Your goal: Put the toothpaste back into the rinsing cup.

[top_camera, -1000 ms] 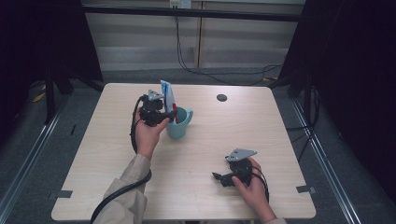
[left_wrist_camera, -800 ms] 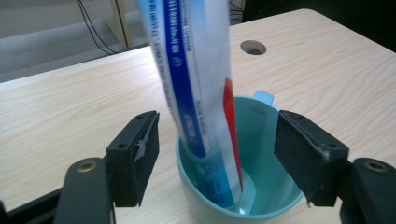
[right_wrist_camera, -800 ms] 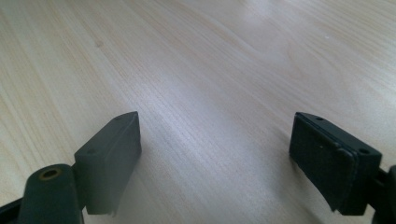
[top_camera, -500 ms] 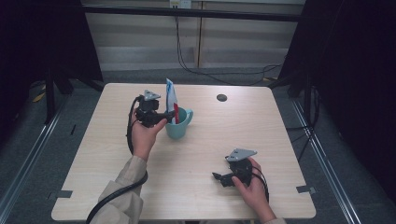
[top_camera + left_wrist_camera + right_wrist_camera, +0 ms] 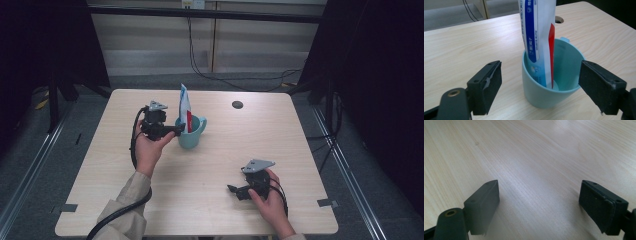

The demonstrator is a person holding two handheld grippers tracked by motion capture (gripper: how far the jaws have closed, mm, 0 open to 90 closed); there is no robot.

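Observation:
A teal cup (image 5: 192, 136) with a handle stands on the wooden table (image 5: 300, 150), left of the middle. A white, blue and red toothpaste tube (image 5: 184, 106) stands upright in it, leaning on the rim. My left gripper (image 5: 176, 131) lies level just left of the cup, pointing at it. In the left gripper view its jaws have just been opening. The left gripper (image 5: 540, 71) is open, its pads wide of the cup (image 5: 544, 95) on either side and clear of the tube (image 5: 536, 37). My right gripper (image 5: 233, 190) rests near the front right, open over bare wood (image 5: 539, 187).
A dark round hole (image 5: 237, 104) sits in the table behind and right of the cup, also seen as the hole (image 5: 559, 19) beyond the tube. Black cables trail from both grippers. Dark curtains and metal rails flank the table.
The left gripper has let go of the tube, drawn back to the left and sunk a little. The tube now stands by itself in the cup. The right gripper has kept still.

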